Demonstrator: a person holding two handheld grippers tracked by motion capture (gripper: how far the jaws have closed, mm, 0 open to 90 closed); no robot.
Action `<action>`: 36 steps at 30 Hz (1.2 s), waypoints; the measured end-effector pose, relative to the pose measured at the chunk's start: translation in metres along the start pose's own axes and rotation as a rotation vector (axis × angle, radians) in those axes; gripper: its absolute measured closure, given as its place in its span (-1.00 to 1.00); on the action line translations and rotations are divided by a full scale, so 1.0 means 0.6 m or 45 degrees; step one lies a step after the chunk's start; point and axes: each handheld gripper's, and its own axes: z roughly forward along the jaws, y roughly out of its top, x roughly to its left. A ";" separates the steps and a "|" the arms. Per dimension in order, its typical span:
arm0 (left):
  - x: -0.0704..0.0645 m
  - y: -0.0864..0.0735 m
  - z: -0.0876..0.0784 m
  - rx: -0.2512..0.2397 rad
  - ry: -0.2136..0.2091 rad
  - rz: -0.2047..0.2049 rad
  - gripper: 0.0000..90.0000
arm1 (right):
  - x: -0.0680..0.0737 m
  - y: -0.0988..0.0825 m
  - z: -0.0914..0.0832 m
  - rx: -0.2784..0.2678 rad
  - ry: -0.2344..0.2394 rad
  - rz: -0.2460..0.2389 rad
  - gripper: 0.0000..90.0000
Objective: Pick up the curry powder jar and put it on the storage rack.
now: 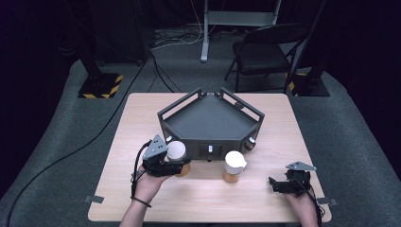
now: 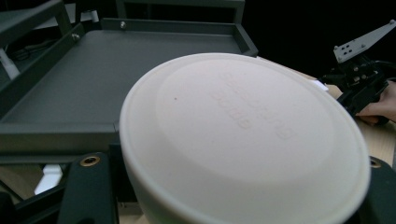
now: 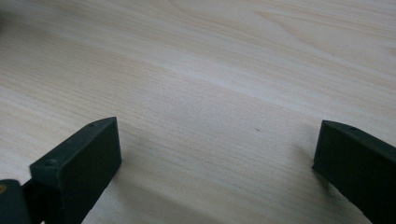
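Observation:
My left gripper (image 1: 182,165) is shut on a small jar (image 1: 177,151) with a white lid and an orange-brown body, held just off the table in front of the dark grey tray (image 1: 198,141). In the left gripper view the white lid (image 2: 243,140) bulks between my black fingers (image 2: 88,186), with the tray floor (image 2: 93,79) behind it. A second jar with a white lid (image 1: 235,164) stands on the table before the tray's front. My right gripper (image 1: 276,184) rests at the table's right front, open over bare wood (image 3: 219,149); it appears in the left gripper view too (image 2: 359,79).
The raised tray has railed sides and small knobs (image 1: 210,150) on its front wall. Bare light wood (image 1: 142,113) lies left of the tray and along the front edge. A folding chair (image 1: 265,52) and cables stand on the floor behind the table.

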 end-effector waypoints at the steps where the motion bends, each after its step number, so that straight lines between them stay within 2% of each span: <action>1: 0.000 0.000 0.000 0.000 0.000 0.000 -0.26 | 0.000 0.000 0.000 0.000 0.000 0.000 -1.00; 9: 0.005 0.037 -0.002 -0.026 -0.002 0.015 -0.26 | 0.000 0.000 0.000 0.000 0.000 0.000 -1.00; 16: 0.014 0.065 0.005 -0.015 0.001 0.024 -0.26 | 0.000 0.000 0.000 0.000 0.000 0.000 -1.00; 18: 0.023 0.077 0.011 -0.015 -0.012 0.011 -0.26 | 0.000 0.000 0.000 0.000 0.000 0.000 -1.00; 22: 0.028 0.091 0.018 -0.020 -0.007 0.010 -0.26 | 0.000 0.000 0.000 0.000 0.001 -0.001 -1.00; 30: 0.044 0.110 0.035 -0.024 -0.010 0.003 -0.26 | 0.000 0.001 0.000 0.001 0.000 -0.002 -1.00; 36: 0.059 0.132 0.054 0.001 0.014 -0.002 -0.26 | 0.000 0.001 0.000 0.001 -0.001 -0.001 -1.00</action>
